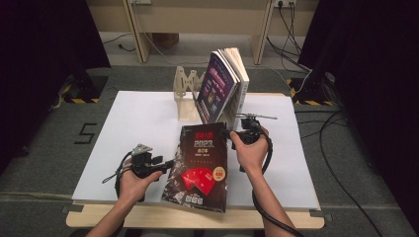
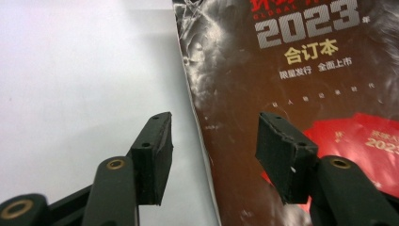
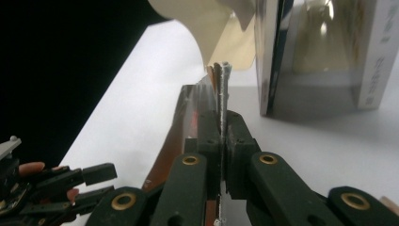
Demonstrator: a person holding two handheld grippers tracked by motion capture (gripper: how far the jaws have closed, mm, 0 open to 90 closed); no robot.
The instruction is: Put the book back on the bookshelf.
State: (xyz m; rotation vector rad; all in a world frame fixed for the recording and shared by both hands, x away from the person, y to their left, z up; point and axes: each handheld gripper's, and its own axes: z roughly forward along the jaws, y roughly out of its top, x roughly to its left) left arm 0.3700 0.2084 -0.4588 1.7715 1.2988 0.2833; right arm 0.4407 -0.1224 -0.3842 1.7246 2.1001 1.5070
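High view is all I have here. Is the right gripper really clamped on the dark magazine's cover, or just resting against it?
Observer: Clamped. In the right gripper view the right gripper has its jaws shut on the edge of the dark magazine.
Operator: And the left one?
Observer: The left gripper is open; its jaws straddle the magazine's left edge without pressing it.
Operator: What stands beyond the lifted edge?
Observer: The upright books, close behind it, with the wooden rack beside them.
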